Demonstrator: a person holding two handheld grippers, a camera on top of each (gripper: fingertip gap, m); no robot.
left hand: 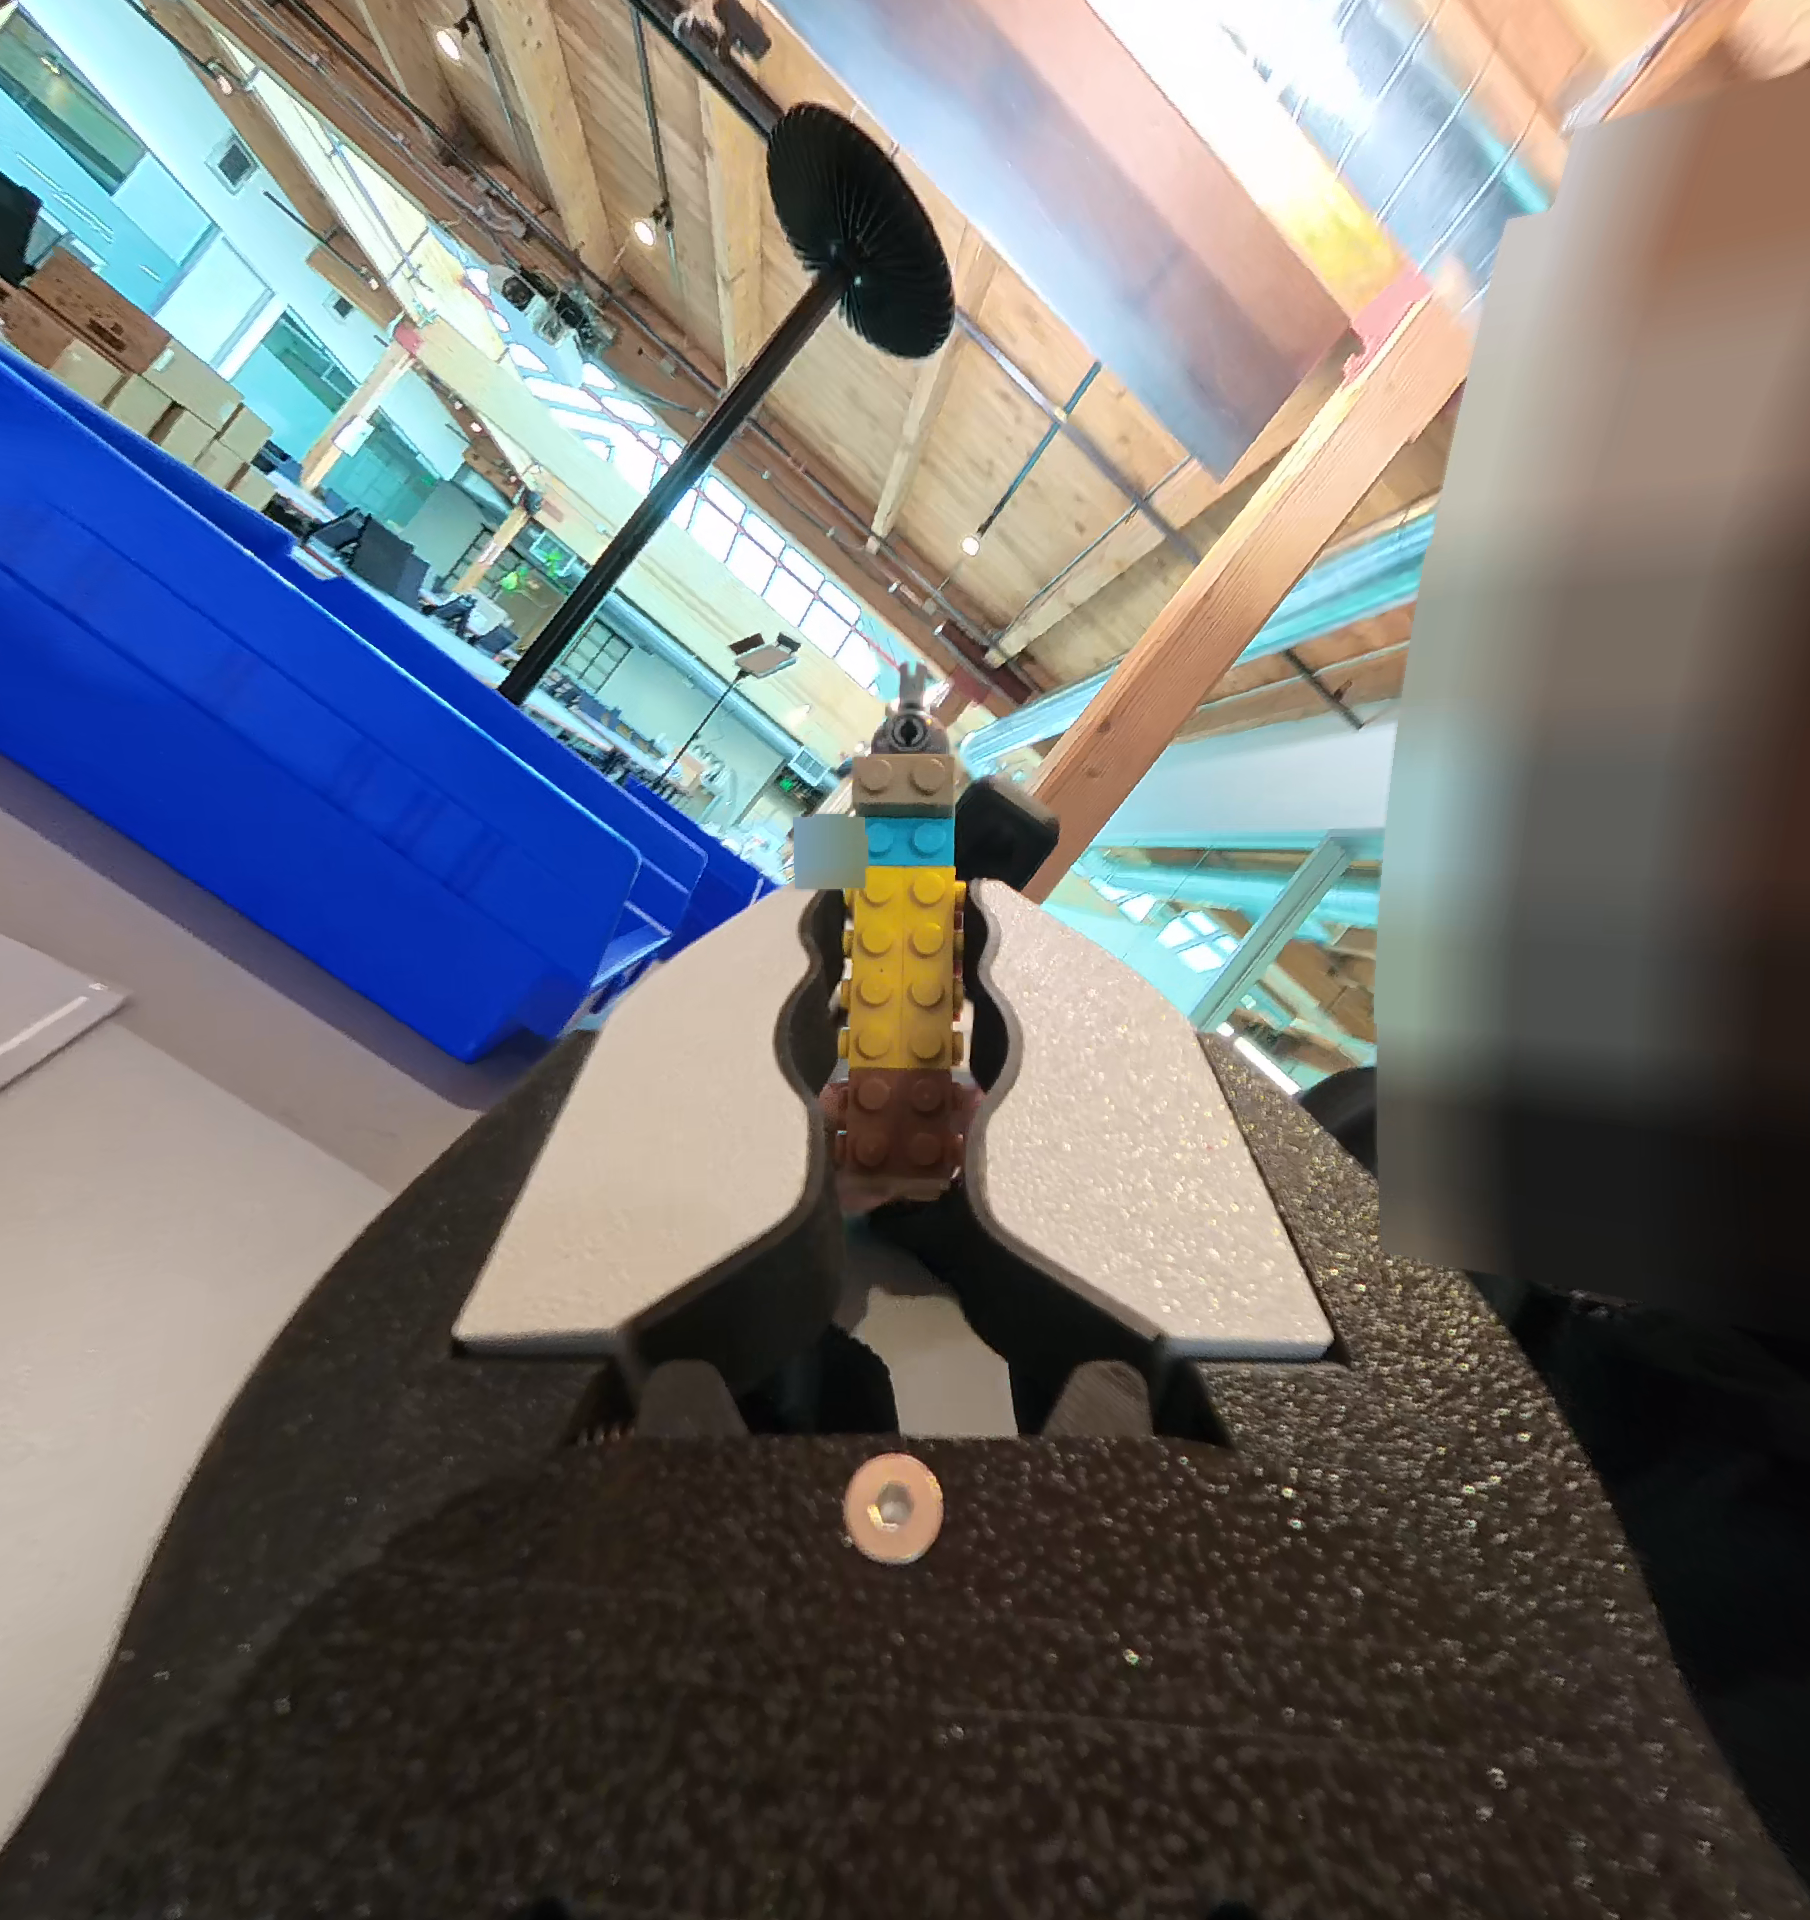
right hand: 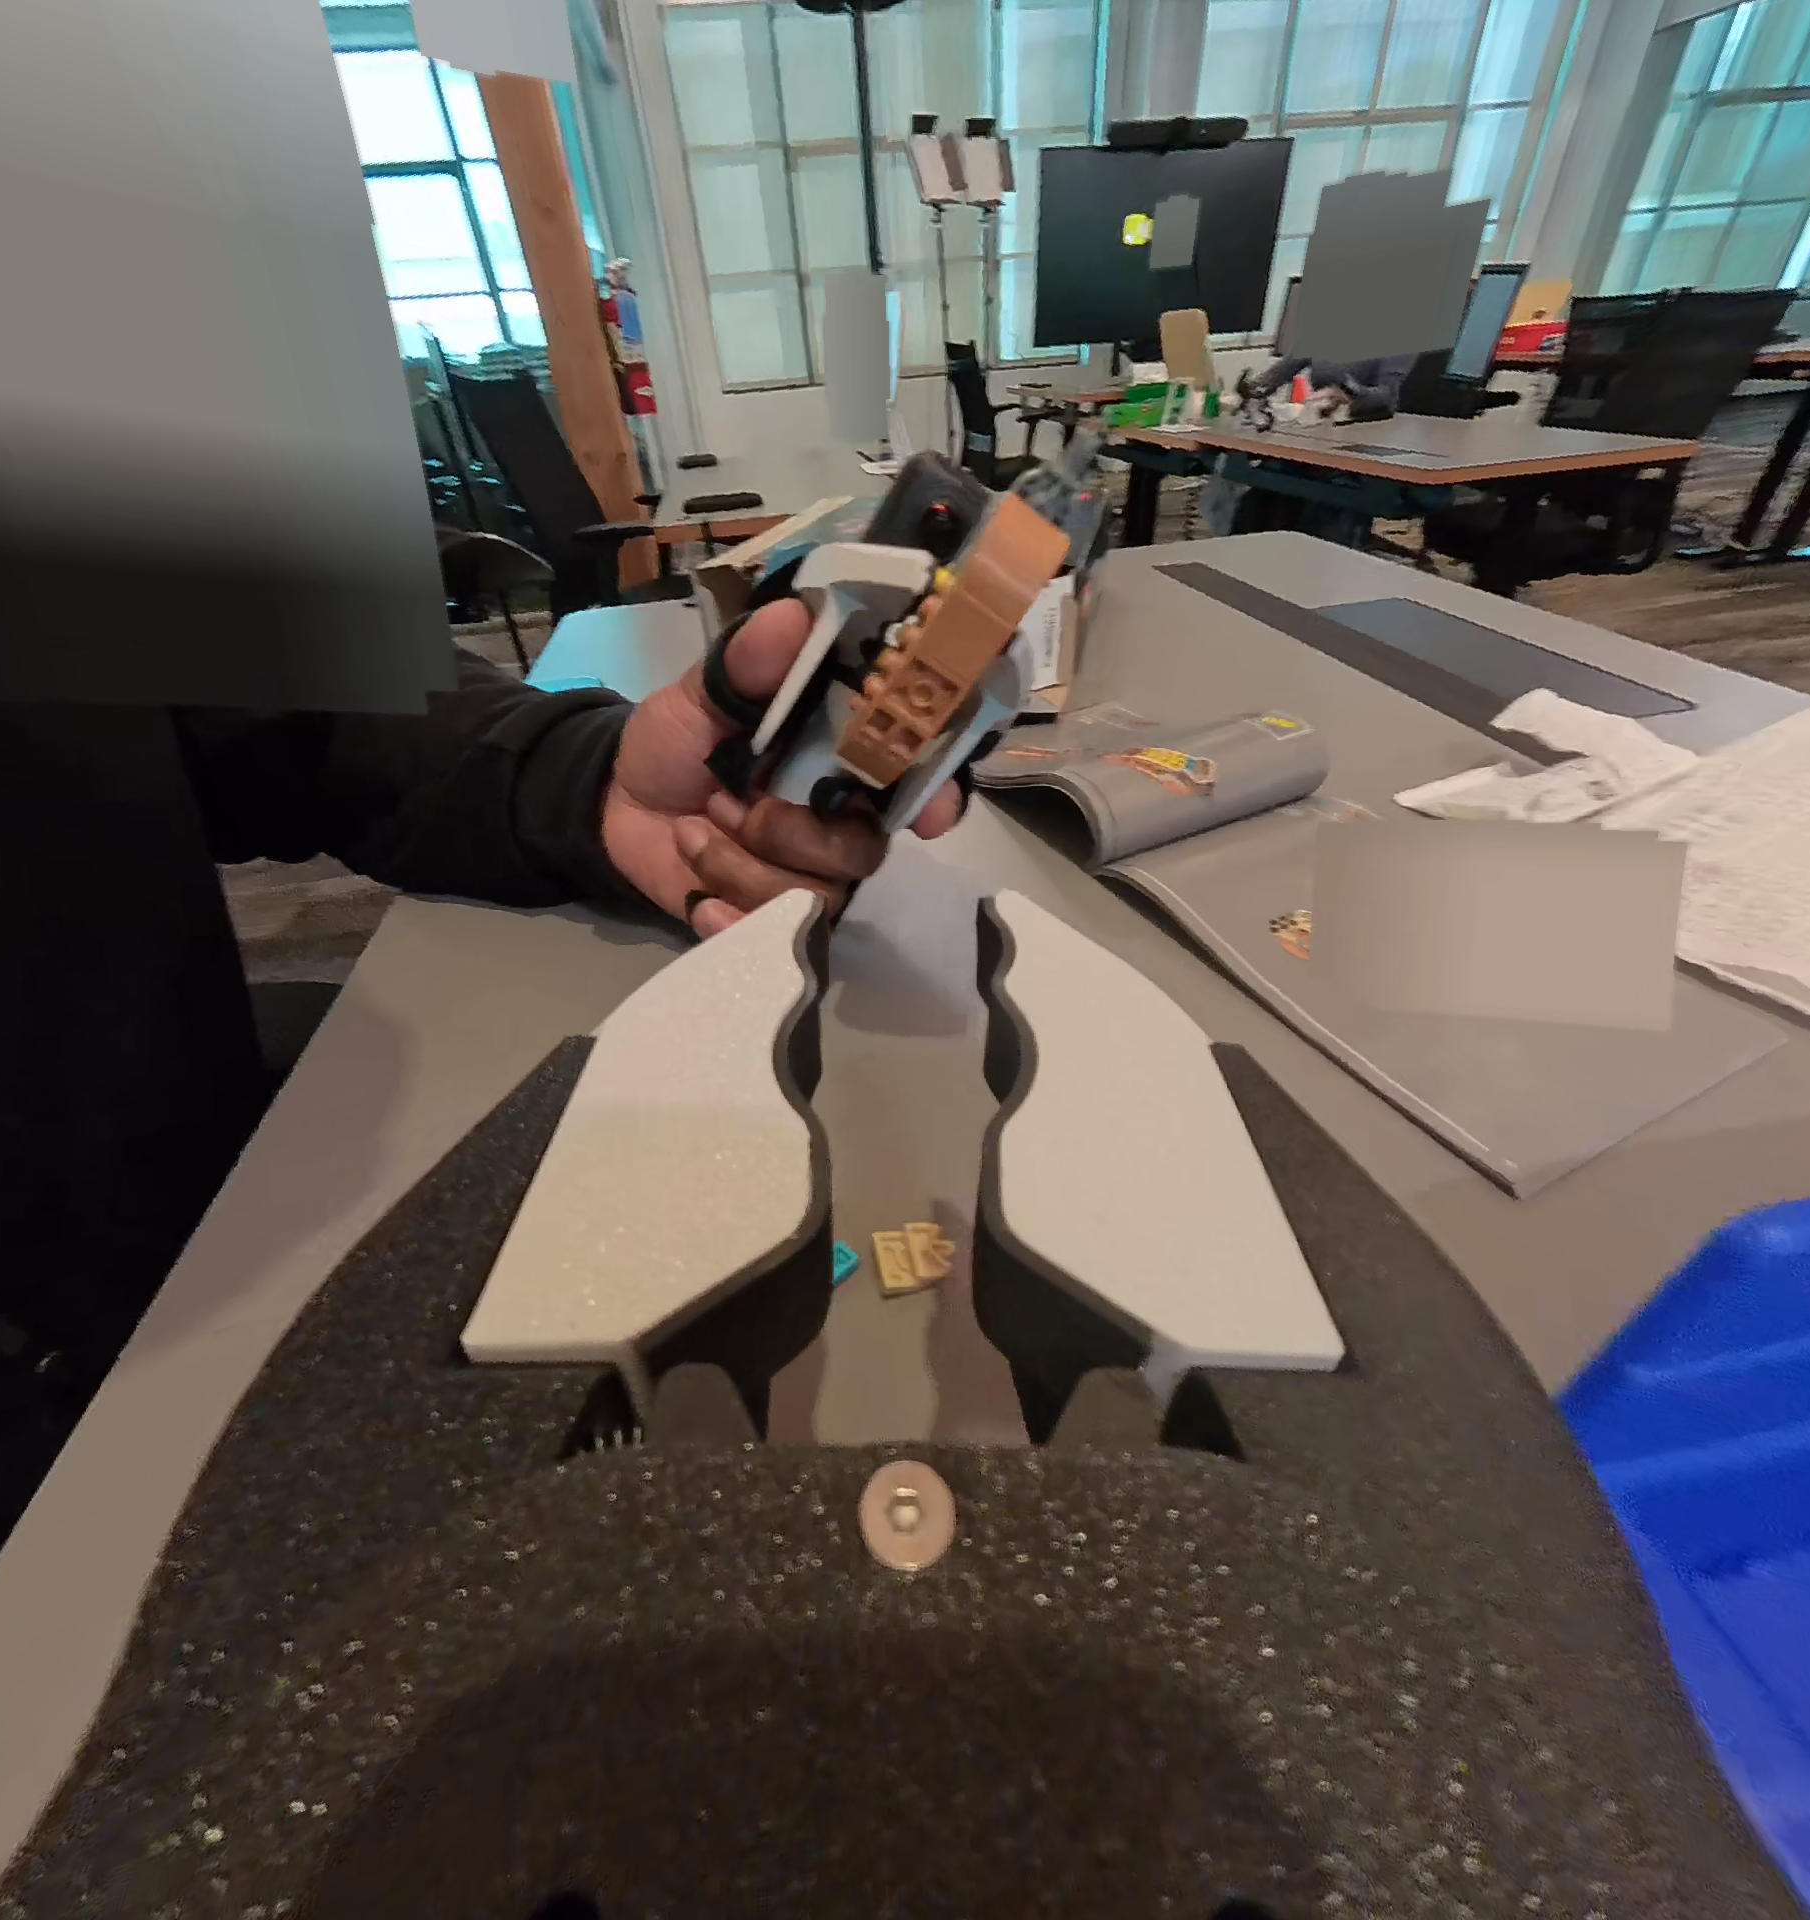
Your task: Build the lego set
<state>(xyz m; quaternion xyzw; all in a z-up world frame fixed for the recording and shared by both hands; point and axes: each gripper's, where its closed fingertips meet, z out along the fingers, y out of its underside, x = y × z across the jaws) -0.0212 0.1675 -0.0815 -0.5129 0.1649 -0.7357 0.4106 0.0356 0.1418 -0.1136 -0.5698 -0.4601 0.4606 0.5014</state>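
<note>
Mostly grey worktop (right hand: 1244,1278) fills the right wrist view, with a blue bin (right hand: 1742,1475) cutting in at its near right edge and more blue bins (left hand: 257,727) along the left side of the left wrist view. An open instruction booklet (right hand: 1296,997) lies toward the right side, white paper sheets (right hand: 1659,831) beyond it at the far right edge.

Left gripper (left hand: 901,997) is raised off the worktop, tilted up toward the ceiling, jaws narrow and clamped on the lego build (left hand: 901,987): a long studded stack, brown at the base, yellow in the middle, blue and tan above, small grey piece on top. In the right wrist view the same build (right hand: 968,634) shows its tan smooth side, held up by the hand (right hand: 693,790) over the far left of the worktop.

Right gripper (right hand: 901,935) hovers near the worktop's near edge, jaws wide, holding nothing. Below its gap lie a small tan piece (right hand: 911,1257) and a tiny teal piece (right hand: 845,1261), just beside each other.

Handling judgement: build is light and stiff, but stud joints can pop under sideways load, and the thin top bits look fragile. Grip across the yellow midsection, as now. Loose pieces are tiny, flat, slippery; pinch by the edges.
</note>
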